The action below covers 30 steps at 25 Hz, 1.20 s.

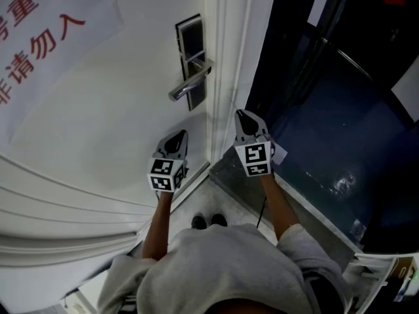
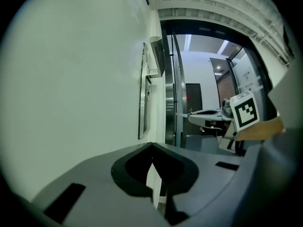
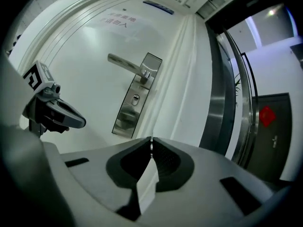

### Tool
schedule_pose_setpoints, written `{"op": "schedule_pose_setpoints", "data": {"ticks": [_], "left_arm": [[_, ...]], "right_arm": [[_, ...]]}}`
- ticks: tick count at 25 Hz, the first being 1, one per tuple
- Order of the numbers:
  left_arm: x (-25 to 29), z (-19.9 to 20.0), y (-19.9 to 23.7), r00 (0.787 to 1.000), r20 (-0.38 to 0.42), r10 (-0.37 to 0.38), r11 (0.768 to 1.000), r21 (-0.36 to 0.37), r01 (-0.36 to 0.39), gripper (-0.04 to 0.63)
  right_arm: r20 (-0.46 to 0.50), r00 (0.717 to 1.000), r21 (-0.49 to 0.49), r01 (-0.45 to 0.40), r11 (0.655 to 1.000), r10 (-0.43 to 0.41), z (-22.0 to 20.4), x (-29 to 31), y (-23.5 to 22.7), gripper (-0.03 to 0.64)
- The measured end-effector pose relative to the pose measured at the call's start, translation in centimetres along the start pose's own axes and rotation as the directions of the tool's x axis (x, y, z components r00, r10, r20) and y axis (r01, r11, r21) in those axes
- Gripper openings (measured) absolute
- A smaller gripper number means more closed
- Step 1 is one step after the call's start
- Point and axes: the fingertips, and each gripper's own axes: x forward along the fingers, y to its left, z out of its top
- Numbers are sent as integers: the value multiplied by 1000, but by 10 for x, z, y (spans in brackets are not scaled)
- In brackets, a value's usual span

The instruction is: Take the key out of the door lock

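The white door (image 1: 118, 110) carries a steel lock plate (image 3: 135, 96) with a lever handle (image 3: 125, 63) and a keyhole (image 3: 136, 98) below it; nothing sticks out of the keyhole. My right gripper (image 1: 243, 115) hangs to the right of the door's edge, below the handle (image 1: 190, 84), shut on a thin silvery key (image 3: 151, 147) at its tips. In the left gripper view the key (image 2: 183, 113) pokes out ahead of the right gripper (image 2: 190, 116). My left gripper (image 1: 177, 138) is shut and empty, in front of the door under the handle, apart from it.
A paper sign with red print (image 1: 39, 25) is stuck on the door at upper left. To the right of the door frame (image 1: 229, 57) stands a dark glass panel (image 1: 327, 110). The person's shoes (image 1: 208, 222) are on the floor below.
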Motion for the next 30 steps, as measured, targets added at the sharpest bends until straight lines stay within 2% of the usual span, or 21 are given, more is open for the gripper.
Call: {"op": "schedule_pose_setpoints", "data": {"ticks": [4,9,17,30], "left_arm": [[0,-1,3,1000,-3,7,1000,-1,-7,16],[-2,-3,5,1000,-3,10,1000,-2,-10,17],[-3,-8,5,1000,-5,12,1000,-14,-12,17],[-5,-12,6,1000,-9,21,1000,-21,-21,17]], "right_arm": [[-20,1000,127,23,992,-21,-23,-17,-8,31],[-59,997,198,58,978,-47,-55,-39,-12,31],[-86,994,230,86,969,-68,-68,-55,-8,31],[-76,996,215,63,975,-48,-60,-46,0,30]]}}
